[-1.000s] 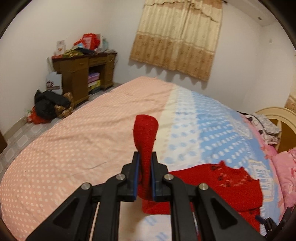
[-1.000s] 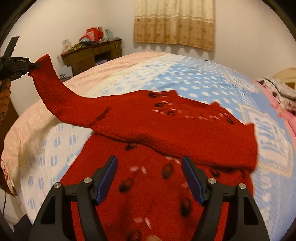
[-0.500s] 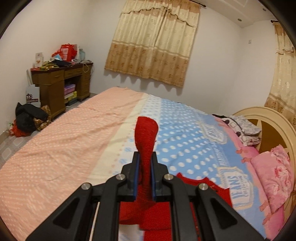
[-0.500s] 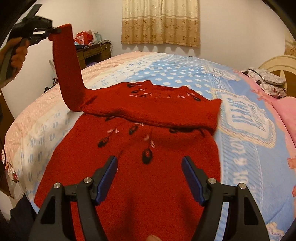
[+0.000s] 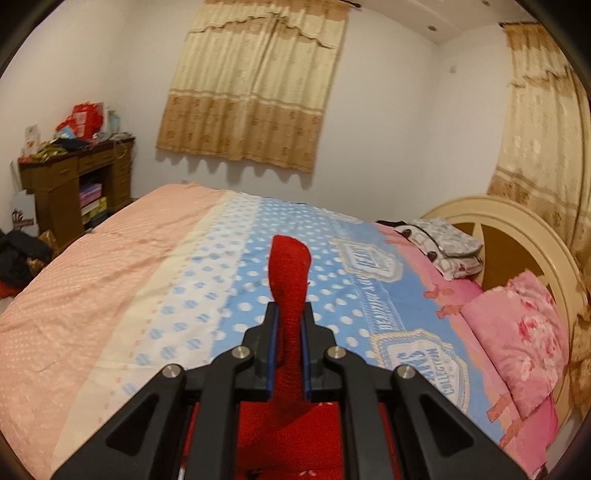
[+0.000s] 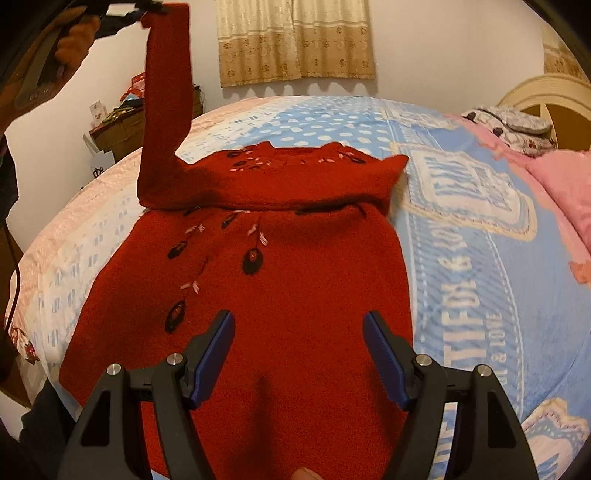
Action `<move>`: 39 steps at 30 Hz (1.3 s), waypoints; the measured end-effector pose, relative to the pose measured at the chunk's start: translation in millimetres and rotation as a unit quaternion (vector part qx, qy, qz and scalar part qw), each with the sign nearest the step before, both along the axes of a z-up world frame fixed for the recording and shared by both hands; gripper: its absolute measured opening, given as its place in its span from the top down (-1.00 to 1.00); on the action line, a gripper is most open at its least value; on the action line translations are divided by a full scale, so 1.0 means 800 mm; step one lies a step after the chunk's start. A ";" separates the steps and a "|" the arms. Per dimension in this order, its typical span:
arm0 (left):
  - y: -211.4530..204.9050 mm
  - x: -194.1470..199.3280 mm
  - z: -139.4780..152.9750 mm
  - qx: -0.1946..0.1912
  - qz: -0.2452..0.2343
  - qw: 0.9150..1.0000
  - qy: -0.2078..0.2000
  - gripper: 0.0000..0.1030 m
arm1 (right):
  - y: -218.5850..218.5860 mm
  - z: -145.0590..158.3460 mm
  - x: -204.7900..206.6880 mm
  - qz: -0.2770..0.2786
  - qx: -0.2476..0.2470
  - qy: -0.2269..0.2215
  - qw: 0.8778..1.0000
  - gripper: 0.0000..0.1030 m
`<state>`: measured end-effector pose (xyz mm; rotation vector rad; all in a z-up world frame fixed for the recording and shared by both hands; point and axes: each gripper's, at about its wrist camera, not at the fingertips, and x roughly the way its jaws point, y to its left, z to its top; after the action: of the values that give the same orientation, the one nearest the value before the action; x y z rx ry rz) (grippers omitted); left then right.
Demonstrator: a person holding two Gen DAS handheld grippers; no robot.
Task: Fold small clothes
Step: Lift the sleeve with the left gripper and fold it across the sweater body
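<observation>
A small red knitted sweater [image 6: 288, 280] with dark leaf embroidery lies flat on the bed, its right sleeve folded across the chest. My left gripper [image 5: 288, 314] is shut on the cuff of the left sleeve [image 5: 290, 266]. In the right wrist view that sleeve [image 6: 166, 103] hangs almost straight up from the shoulder, held high at the upper left by the left gripper [image 6: 147, 7]. My right gripper [image 6: 298, 332] is open and empty, hovering above the sweater's lower body.
The bed [image 5: 110, 280] has a pink and blue dotted cover. A pink pillow [image 5: 517, 332] and a folded grey garment [image 5: 443, 247] lie by the cream headboard [image 5: 517, 221]. A cluttered wooden desk [image 5: 74, 177] stands at the far left wall.
My left gripper has lifted the sleeve from low and outstretched at the left to nearly vertical above the shoulder. My right gripper has pulled back toward the hem and stayed open.
</observation>
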<state>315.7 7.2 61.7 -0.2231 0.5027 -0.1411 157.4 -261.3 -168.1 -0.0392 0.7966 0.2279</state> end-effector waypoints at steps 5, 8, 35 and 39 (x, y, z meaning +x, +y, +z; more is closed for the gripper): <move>-0.059 0.006 -0.031 0.022 -0.024 0.999 0.011 0.79 | -0.008 -0.014 0.001 -0.005 0.014 0.009 1.000 -0.40; -0.107 0.010 -0.064 0.036 -0.042 0.998 0.024 0.79 | -0.008 -0.024 0.003 -0.006 0.024 0.018 1.000 -0.40; -0.057 -0.027 -0.215 0.220 0.012 0.974 0.055 -0.41 | -0.017 -0.034 -0.009 -0.002 0.031 0.004 0.999 -0.40; 0.015 -0.016 -0.244 0.226 0.087 0.965 0.099 -0.44 | -0.039 0.009 0.000 -0.025 0.061 -0.031 0.997 -0.40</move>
<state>303.2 19.2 -133.3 0.1690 0.6962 0.1697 157.2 -292.7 -160.5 0.0878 0.7201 0.2262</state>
